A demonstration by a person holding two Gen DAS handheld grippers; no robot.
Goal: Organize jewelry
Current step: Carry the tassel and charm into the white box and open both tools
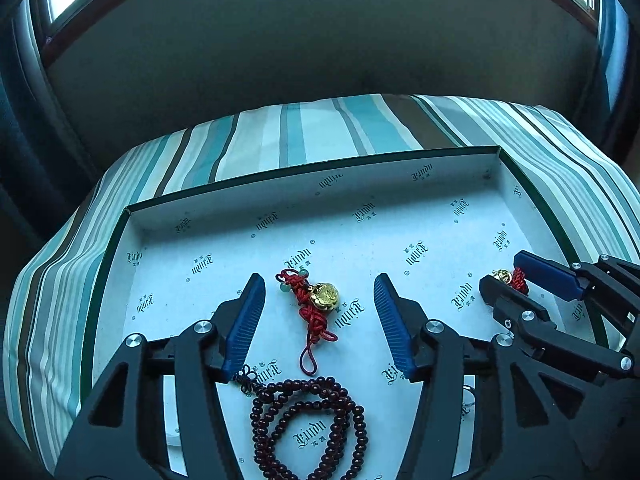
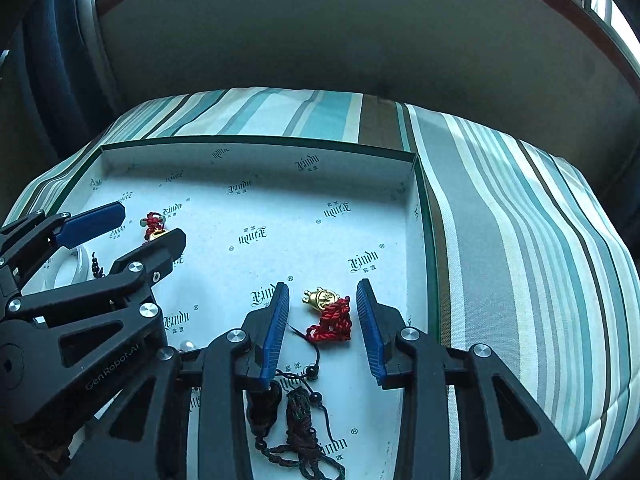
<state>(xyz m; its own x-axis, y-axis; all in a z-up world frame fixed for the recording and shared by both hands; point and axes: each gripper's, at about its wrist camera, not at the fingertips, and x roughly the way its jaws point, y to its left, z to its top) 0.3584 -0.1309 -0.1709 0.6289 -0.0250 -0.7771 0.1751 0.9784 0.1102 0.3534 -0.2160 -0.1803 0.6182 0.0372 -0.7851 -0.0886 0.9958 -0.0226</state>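
A shallow white printed box (image 1: 320,168) with a green rim lies on striped cloth. On its floor a gold charm on a red knotted cord (image 1: 320,300) lies between the blue pads of my left gripper (image 1: 320,280), which is open and clear of it on both sides. A second gold charm with a red knot (image 2: 328,312) lies between the fingers of my right gripper (image 2: 323,285), also open and not pressing on it. The left wrist view shows the right gripper (image 1: 503,270) at the right; the right wrist view shows the left gripper (image 2: 150,223) at the left.
A dark red bead string (image 1: 308,420) is coiled near the left gripper's base. A dark tassel with cord and beads (image 2: 300,420) lies under the right gripper. A white bangle (image 2: 68,268) and a small pearl (image 2: 186,346) lie in the box. Striped cloth (image 2: 520,240) covers the surface.
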